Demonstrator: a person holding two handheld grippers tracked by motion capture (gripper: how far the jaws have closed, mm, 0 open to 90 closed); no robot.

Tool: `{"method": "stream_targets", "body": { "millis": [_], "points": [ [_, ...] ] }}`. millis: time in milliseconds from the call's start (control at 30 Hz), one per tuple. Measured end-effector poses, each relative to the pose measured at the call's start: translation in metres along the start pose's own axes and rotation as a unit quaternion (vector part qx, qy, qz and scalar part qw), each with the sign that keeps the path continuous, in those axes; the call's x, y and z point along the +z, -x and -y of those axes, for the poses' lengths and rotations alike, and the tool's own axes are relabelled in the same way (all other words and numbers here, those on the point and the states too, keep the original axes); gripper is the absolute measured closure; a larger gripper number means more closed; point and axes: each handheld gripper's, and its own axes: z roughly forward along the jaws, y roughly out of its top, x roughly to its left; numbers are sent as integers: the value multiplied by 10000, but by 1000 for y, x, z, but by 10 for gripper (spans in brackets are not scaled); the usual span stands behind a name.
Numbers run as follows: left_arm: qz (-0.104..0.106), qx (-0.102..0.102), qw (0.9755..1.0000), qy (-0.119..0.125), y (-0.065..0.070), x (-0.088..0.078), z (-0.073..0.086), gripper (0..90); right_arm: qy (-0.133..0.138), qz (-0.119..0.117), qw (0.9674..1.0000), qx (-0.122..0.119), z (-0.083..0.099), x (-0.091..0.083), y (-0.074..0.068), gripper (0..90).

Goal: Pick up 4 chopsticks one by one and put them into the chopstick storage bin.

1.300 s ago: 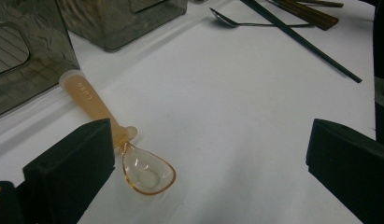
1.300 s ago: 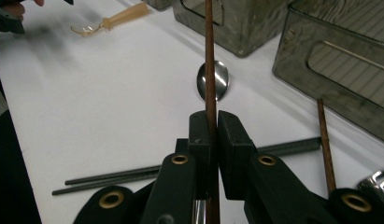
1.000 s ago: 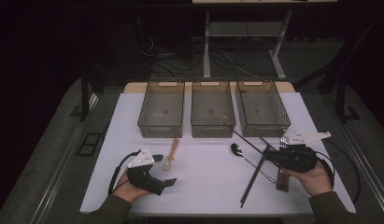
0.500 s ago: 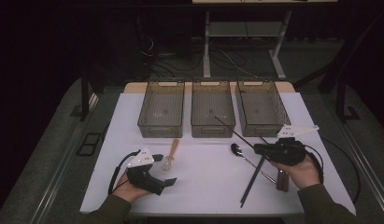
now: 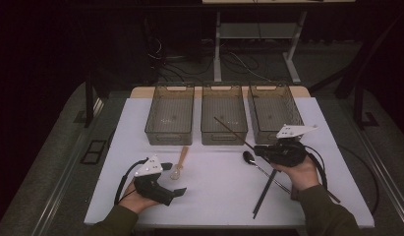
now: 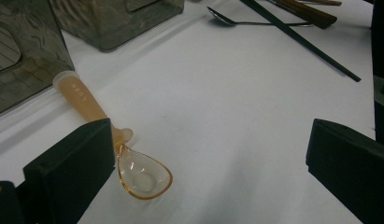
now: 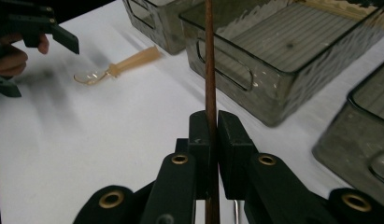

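Right gripper (image 7: pixel 209 133) shifted left, brown chopstick (image 7: pixel 209 60) between fingers (image 7: pixel 199 135).

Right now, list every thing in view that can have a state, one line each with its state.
Right gripper: shut on the brown chopstick.
Brown chopstick: lifted, tip over the middle bin.
Left gripper: open, nothing between the jaws.
Plastic spoon: lying flat on the table.
Metal spoon: lying on the table.
Black chopstick: lying on the table.
Left bin: empty.
Middle bin: empty.
Right bin: empty.
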Motion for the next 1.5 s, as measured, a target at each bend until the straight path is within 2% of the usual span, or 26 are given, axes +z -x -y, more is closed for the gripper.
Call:
{"method": "stream_targets", "body": {
  "millis": [167,433,767,1167,1500],
  "points": [
    [-5,28,10000,-3,0,0,0,4,11,-58,10000,-37,-9,9,-4,841],
    [5,25,10000,10,0,0,-1,4,15,-15,10000,-76,-21,25,-8,841],
    [26,56,10000,8,0,-1,-1,4,118,-9,9999,48,-36,47,-12,841],
    [51,33,10000,12,-1,0,-1,4,221,23,9997,129,-65,68,-15,841],
    [32,-15,10000,66,0,-1,-1,4,346,220,9989,208,-91,80,-11,841]
  ]
}}
